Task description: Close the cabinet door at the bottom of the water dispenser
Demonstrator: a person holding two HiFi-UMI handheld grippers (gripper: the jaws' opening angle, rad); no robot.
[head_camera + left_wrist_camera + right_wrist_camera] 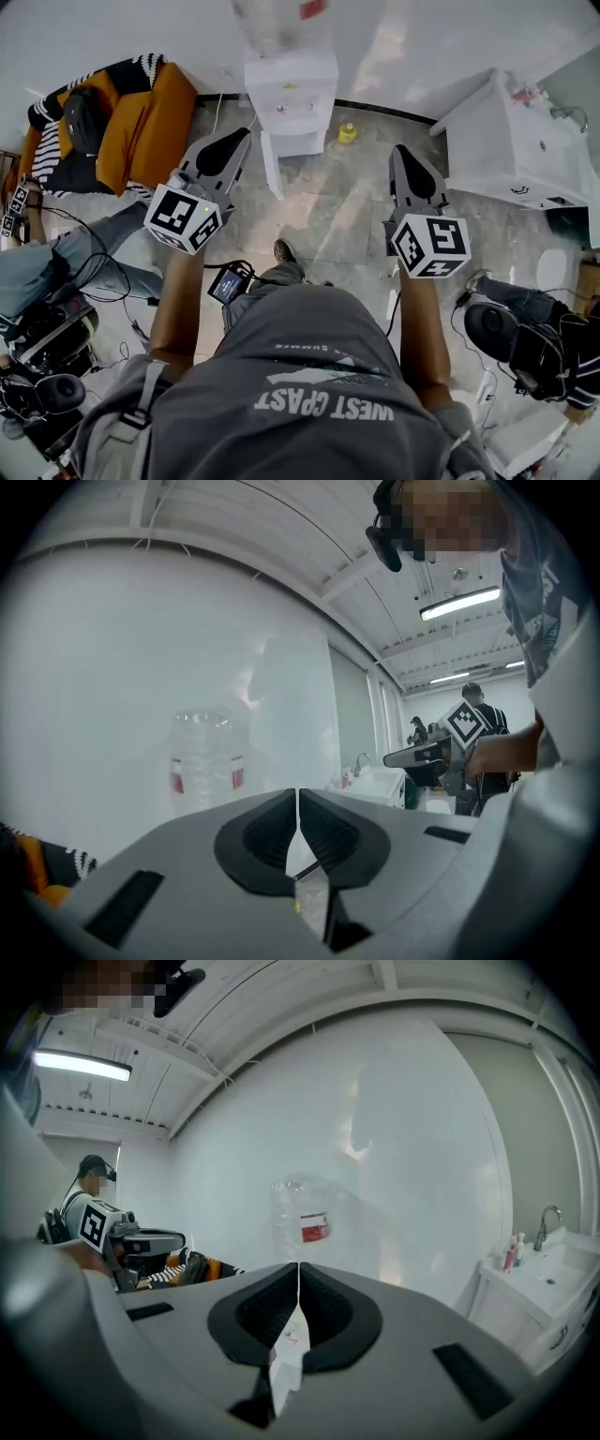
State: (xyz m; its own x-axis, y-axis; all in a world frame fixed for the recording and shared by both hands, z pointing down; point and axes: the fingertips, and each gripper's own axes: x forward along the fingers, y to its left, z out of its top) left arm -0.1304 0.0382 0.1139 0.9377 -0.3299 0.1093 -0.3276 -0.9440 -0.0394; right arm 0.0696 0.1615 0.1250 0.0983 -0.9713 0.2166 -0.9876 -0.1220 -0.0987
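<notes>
Dispenser (291, 89), white, against the far wall, straight ahead of the person.
- Bottle (277, 21): clear, red label, upside down on top of the dispenser; whether it holds water cannot be told.
- Door (272, 167): at the dispenser's base, open, swung out from the left side and standing edge-on toward the person.
- Compartment (300, 142): behind the door, white inside; no contents can be made out.
- Yellow item (347, 132): small, on the floor (337, 216) just right of the dispenser; its kind cannot be told.
- Left gripper (242, 139): jaws pressed together, nothing between them; pointed at the dispenser's lower left, near the door but apart from it.
- Right gripper (401, 155): jaws pressed together, likewise bare; to the right of the dispenser, well apart from the door.
- Sofa (150, 117): orange, left of the dispenser, with a black bag (82, 120) lying on it.
- Sink unit (520, 141): white, at right, with small bottles on its top.
</notes>
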